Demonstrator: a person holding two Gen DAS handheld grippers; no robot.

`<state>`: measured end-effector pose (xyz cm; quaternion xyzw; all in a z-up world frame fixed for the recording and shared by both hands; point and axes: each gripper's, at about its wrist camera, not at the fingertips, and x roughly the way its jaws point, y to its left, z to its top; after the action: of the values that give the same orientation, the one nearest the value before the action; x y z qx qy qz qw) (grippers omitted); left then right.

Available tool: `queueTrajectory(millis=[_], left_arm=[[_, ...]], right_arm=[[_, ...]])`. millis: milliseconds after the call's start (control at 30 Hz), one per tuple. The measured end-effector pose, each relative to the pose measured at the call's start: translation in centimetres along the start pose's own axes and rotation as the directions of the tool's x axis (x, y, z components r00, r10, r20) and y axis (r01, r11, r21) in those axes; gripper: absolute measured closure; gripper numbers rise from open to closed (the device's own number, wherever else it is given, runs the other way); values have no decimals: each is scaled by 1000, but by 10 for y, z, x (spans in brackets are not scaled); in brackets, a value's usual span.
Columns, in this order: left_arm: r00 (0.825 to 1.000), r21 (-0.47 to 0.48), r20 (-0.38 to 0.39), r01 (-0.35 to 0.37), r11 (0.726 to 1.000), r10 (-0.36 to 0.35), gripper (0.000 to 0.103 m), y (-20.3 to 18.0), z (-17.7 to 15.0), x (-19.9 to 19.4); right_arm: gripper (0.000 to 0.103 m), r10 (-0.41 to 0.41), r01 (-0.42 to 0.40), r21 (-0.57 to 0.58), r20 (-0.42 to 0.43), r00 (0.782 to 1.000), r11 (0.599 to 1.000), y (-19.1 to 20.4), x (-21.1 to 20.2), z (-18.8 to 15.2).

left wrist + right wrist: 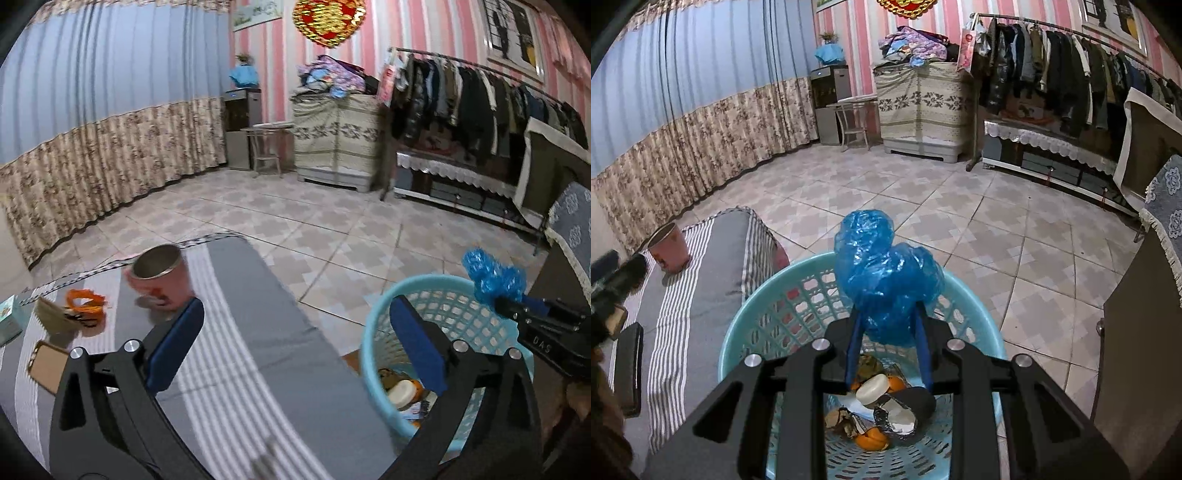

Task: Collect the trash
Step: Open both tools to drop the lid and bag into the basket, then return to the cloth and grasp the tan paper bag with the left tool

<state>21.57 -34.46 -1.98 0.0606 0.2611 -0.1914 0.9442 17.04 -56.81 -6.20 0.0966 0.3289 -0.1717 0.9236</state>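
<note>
1. Over the light-blue basket, we hold the right gripper clamped on a crumpled blue plastic bag, the bulk of which bulges out past the fingertips and above the rim.
2. We keep the left gripper with its jaws spread wide and nothing between them, above the edge of the striped grey cloth beside the basket.
3. We note trash already in the basket: orange peel, a foil scrap and a pale round lid.
4. We judge the step in hand to be the drop of the bag.
5. Next, we judge, the right jaws need to part while the bag hangs inside the rim; the light film may cling to a pad.
6. On the cloth, an orange scrap near the pink cup looks like a candidate for the left gripper.
</note>
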Motion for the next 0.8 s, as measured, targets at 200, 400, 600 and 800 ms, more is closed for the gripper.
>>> queueTrajectory(millis=[200,400,600,800], left_arm=[[998,-32,8,-69,997,70,6,46,-1,-14],[988,-73,9,-155,985,156,6,99,-8,-26],[969,-131,-29,-247,960,245,6,160,-22,-28],[947,-170,-70,-322,931,314,6,224,-34,-25]], right_arm=[[48,-16,16,1,-31,999,1000,7,10,-4],[19,-40,41,14,-23,999,999,10,12,-5],[16,-104,104,-25,-6,995,994,21,13,-5],[16,-106,106,-8,16,994,994,32,11,-4]])
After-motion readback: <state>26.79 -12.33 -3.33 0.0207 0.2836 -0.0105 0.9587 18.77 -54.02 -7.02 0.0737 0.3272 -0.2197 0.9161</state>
